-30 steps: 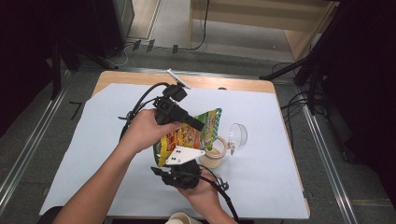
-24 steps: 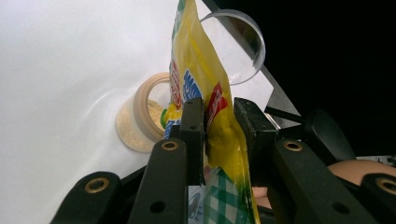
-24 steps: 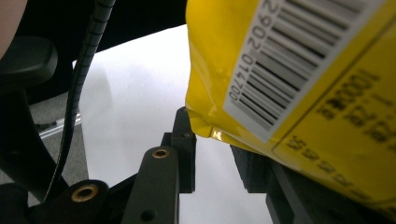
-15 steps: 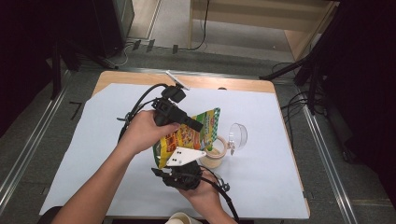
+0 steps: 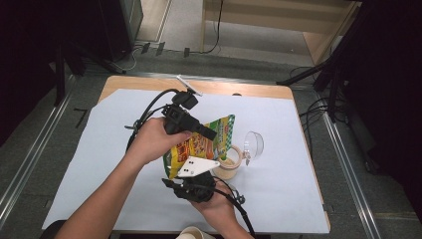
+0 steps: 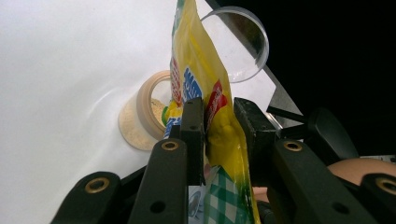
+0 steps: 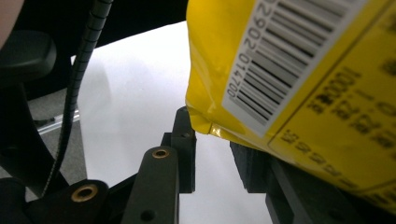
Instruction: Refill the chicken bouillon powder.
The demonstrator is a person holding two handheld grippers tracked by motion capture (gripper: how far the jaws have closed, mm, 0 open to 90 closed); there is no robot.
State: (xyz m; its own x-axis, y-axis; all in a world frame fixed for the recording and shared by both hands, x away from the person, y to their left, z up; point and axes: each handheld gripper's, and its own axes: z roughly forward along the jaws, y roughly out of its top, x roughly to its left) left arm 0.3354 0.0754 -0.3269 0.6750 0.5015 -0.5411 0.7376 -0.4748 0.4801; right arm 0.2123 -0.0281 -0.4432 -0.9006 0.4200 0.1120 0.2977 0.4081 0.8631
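**Yellow packet tipped over the jar, held at both ends**

While it hangs tilted near the middle of the table, toward the right edge, the yellow snack packet (image 5: 199,144) has its upper end over the mouth of a small tan jar (image 5: 230,167) that holds pale powder. The left gripper (image 6: 218,135) clamps the packet between both black jaws, the film pinched and creased there. The right gripper (image 7: 212,149) sits at the packet's lower corner, by the barcode; its jaws stand apart and whether they press the film I cannot tell. A clear round lid (image 5: 254,144) stands on edge just beside the jar. A white sheet (image 5: 99,164) covers the wooden table (image 5: 139,83).
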